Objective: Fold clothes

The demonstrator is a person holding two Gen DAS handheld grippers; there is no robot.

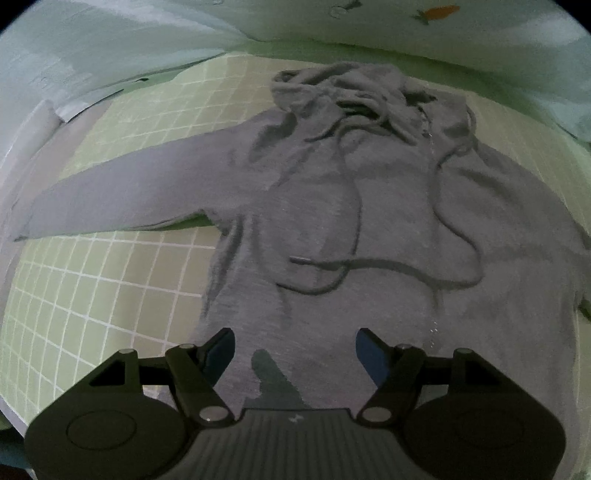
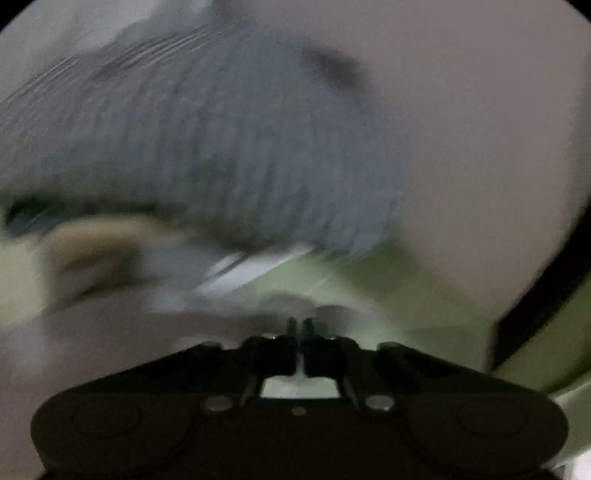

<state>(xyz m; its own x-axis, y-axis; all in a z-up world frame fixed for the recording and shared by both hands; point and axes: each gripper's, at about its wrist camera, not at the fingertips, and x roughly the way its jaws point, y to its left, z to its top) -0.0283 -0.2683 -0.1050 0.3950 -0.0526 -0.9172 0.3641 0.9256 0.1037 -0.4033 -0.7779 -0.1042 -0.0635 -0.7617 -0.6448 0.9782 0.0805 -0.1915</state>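
Observation:
A grey hoodie [image 1: 369, 206] lies face up and spread flat on a green gridded mat [image 1: 110, 288]. Its hood [image 1: 351, 92] is bunched at the far end, one sleeve [image 1: 129, 192] stretches out to the left, and the drawstrings [image 1: 461, 258] trail over the chest. My left gripper [image 1: 295, 343] hangs open above the hoodie's lower body with nothing between its fingers. The right wrist view is badly blurred. There my right gripper [image 2: 299, 325] is shut, fingers pressed together with nothing visible between them. Grey ribbed hoodie fabric [image 2: 221, 147] fills the view just ahead of it, over the green mat [image 2: 424, 295].
Pale bedding with a small orange print [image 1: 439, 13] borders the mat at the far side and left. In the right wrist view a tan blurred shape [image 2: 92, 251] lies at the left and a dark band [image 2: 546, 295] runs along the right edge.

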